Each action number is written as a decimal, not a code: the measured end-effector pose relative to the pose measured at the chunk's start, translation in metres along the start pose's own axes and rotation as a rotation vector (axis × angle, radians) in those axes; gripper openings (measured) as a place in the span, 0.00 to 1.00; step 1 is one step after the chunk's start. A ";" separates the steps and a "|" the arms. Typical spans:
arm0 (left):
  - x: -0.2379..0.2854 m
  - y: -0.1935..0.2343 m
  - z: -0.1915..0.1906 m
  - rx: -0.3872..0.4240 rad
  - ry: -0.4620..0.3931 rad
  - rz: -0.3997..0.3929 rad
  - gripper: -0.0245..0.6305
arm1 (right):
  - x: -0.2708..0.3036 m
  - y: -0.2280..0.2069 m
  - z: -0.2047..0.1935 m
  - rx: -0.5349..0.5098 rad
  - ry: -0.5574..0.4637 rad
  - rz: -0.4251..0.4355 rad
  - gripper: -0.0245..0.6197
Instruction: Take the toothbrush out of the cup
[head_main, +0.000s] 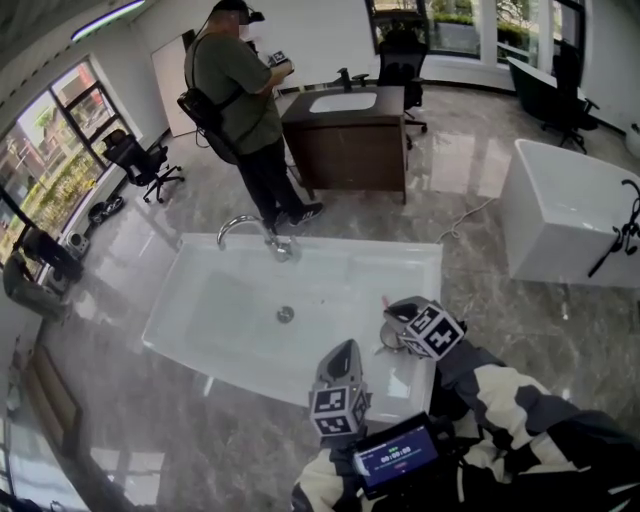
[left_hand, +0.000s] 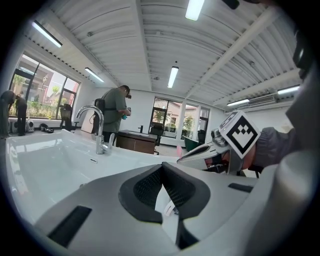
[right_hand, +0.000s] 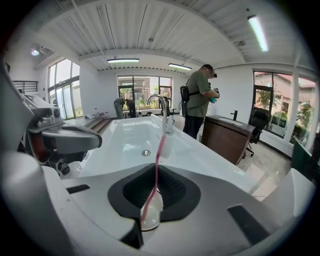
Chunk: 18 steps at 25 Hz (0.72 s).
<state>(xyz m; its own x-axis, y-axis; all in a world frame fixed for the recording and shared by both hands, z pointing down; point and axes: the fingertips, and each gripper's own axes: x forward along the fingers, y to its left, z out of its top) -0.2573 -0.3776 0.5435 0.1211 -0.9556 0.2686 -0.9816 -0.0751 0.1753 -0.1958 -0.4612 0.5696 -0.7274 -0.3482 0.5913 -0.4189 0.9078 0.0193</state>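
Open room is being offered over the long white basin (head_main: 230, 300), its hollow being broken only by the drain (head_main: 285, 314). The far rim is being blocked midway by the faucet (head_main: 280, 247). The near right corner is being crowded: the left tongs (head_main: 340, 352) and the right tongs (head_main: 390, 325) are being held near each other there, and the way ahead of the right tongs is being taken up by the pink toothbrush (right_hand: 159, 150) clamped in them.

The slim pink toothbrush (right_hand: 159, 155) stands nearly upright, pinched between the right tool's (right_hand: 157, 172) pads.
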 end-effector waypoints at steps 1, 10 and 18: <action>0.001 -0.001 0.001 -0.001 -0.004 -0.003 0.04 | -0.006 0.000 0.007 0.002 -0.028 0.004 0.07; 0.007 -0.005 0.009 -0.009 -0.052 -0.032 0.04 | -0.079 0.033 0.065 -0.012 -0.326 0.088 0.07; 0.002 -0.018 0.017 0.058 -0.083 -0.055 0.04 | -0.080 0.065 0.019 -0.020 -0.231 0.172 0.07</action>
<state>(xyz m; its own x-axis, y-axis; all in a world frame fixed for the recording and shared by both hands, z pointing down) -0.2418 -0.3830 0.5250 0.1647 -0.9698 0.1801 -0.9810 -0.1421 0.1318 -0.1749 -0.3781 0.5081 -0.8922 -0.2306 0.3884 -0.2696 0.9618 -0.0483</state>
